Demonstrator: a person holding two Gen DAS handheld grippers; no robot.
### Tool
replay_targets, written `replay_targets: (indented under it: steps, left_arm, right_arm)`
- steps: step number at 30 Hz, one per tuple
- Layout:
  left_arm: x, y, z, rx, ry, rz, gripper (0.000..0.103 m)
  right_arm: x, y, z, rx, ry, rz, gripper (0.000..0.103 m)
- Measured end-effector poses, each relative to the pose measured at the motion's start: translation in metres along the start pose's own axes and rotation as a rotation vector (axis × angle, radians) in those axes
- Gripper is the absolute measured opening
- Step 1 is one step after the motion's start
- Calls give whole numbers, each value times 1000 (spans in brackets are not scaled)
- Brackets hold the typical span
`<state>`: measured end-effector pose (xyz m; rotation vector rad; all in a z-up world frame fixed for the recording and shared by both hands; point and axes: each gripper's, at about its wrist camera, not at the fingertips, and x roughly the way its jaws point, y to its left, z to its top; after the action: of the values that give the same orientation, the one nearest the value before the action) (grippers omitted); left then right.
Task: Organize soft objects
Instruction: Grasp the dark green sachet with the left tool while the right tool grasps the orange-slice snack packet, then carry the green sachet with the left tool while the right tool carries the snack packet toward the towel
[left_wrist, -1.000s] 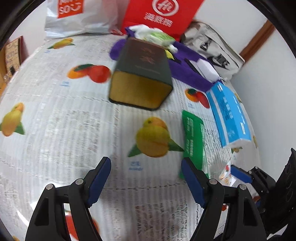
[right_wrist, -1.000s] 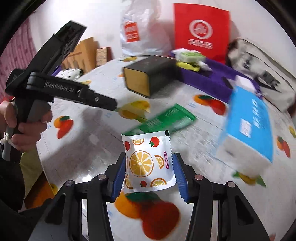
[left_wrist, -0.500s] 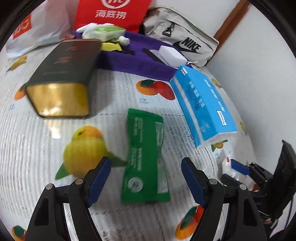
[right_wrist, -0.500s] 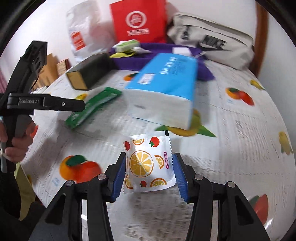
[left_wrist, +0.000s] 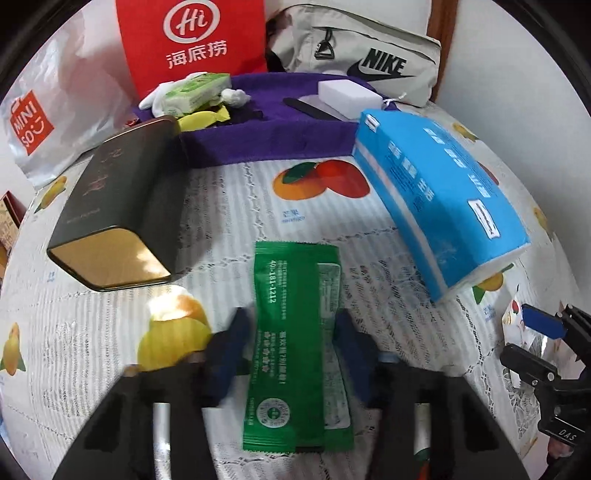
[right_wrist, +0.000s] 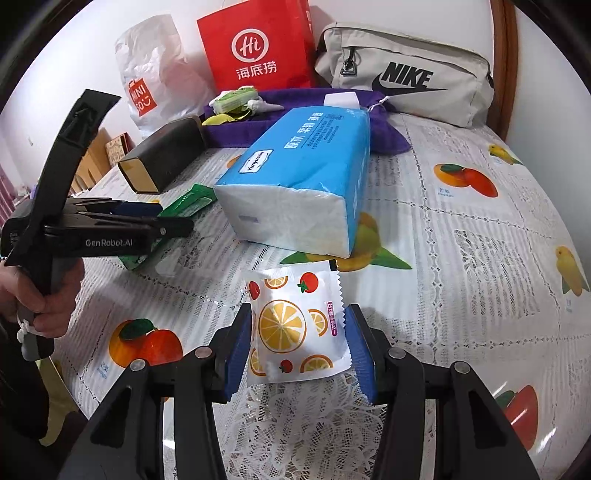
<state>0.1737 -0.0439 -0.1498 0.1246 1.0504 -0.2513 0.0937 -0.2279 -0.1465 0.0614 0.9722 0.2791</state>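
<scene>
A green flat packet (left_wrist: 299, 350) lies on the fruit-print tablecloth. My left gripper (left_wrist: 291, 354) is low over it, its blue pads on either side of the packet and touching its edges; the fingers are blurred. My right gripper (right_wrist: 299, 343) is shut on a white sachet with orange slices (right_wrist: 295, 325), held just above the cloth. A blue tissue pack (left_wrist: 436, 206) lies to the right of the green packet and shows just beyond the sachet in the right wrist view (right_wrist: 306, 173). A purple cloth (left_wrist: 273, 129) at the back carries small soft items.
A dark tin with a gold end (left_wrist: 118, 218) lies on its side at the left. A red paper bag (left_wrist: 192, 40), a white Miniso bag (left_wrist: 40, 110) and a grey Nike pouch (left_wrist: 362, 62) stand against the back wall. The table edge runs close at right.
My left gripper has come down and forward over the green packet and narrowed from wide open until its pads meet the packet's sides. The right gripper still holds the sachet, nearer the tissue pack.
</scene>
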Motion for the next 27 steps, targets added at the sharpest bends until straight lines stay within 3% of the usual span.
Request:
replay_targets:
  steps: [2,7,27]
  left_arm:
    - [-1,5,1,-14,4,-16,29]
    - [-6,21,-1,-84,24,-73,26]
    - [-47,80,-40,-224,-27,-43,26]
  right_arm:
    - [1,1,1,-1,0,-1,49]
    - [1,4,4,5,8,11,49]
    - [-8,32,20,-35,3,20,49]
